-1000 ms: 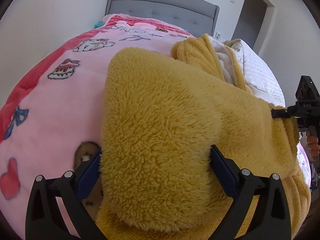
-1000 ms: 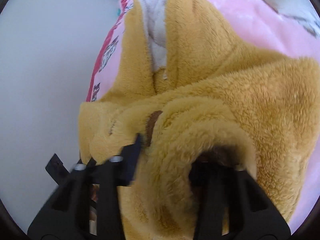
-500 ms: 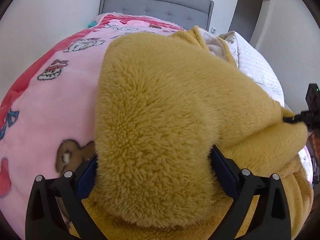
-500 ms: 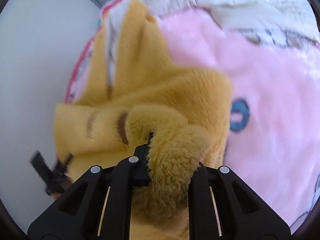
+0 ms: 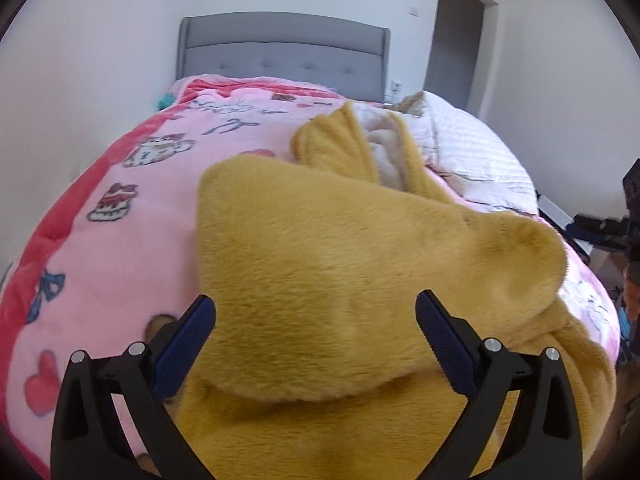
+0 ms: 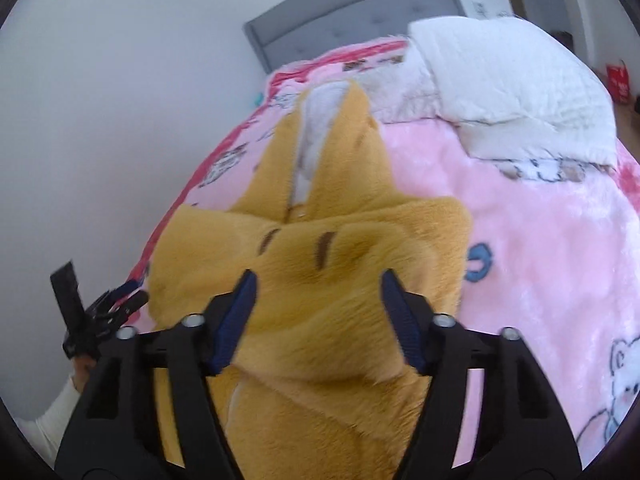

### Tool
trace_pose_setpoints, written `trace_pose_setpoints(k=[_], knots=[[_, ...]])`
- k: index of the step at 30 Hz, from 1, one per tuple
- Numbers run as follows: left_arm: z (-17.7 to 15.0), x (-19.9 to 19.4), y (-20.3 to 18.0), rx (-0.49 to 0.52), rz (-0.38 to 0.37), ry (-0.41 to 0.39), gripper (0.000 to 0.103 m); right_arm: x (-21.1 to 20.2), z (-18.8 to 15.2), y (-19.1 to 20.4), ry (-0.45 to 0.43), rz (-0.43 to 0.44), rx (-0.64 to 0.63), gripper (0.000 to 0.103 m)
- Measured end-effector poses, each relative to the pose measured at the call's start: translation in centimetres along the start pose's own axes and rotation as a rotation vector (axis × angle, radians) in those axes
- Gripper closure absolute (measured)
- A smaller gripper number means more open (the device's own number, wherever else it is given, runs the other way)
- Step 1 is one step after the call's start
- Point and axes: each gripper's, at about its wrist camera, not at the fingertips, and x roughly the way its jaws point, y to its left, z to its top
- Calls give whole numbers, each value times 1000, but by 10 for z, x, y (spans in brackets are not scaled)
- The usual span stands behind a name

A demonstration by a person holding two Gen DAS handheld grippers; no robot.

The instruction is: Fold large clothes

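A big fluffy mustard-yellow garment (image 5: 340,248) with a white lining lies on the pink patterned blanket (image 5: 132,208) on the bed; a flap of it is folded over the rest. It also shows in the right wrist view (image 6: 332,216), with two brown stitched marks. My left gripper (image 5: 316,332) is open, its jaws wide apart just above the folded flap, holding nothing. My right gripper (image 6: 318,308) is open above the garment's near end and holds nothing. Each gripper shows at the edge of the other's view.
A white quilt (image 6: 512,80) lies bunched at the bed's right side. A grey padded headboard (image 5: 280,52) stands against the white wall, with a doorway (image 5: 456,40) to its right. A red bag (image 6: 618,82) sits on the floor at far right.
Both grippers have let go of the yellow garment and opened. The lifted flap now lies folded flat over the rest. Both grippers have pulled back and up.
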Motion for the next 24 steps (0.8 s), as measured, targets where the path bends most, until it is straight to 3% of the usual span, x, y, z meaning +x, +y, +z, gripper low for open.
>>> trace_pose_setpoints(k=[3,5,8,10,15,20,22,24], knots=[[0,25,-12,16,75,68,4,29,-17,7,93,-153,-44,88],[-9,43,-6,-9,120,124,4,36,-30,-5,109,-220,32,89],[-22,53,15,-125,64,153,4,35,-47,-19,91,-278,61,91],[-30,64,26,-168,45,172,4,44,-55,-31,102,-238,107,92],[-36,73,20,-105,74,171,4,57,-56,-48,87,-238,174,100],[-38,67,22,-117,61,150,4,53,-57,-37,96,-251,136,99],[-35,53,21,-122,59,114,4,41,-57,-30,71,-197,128,88],[-33,28,16,-137,41,50,4,16,-61,-23,-6,-70,139,46]])
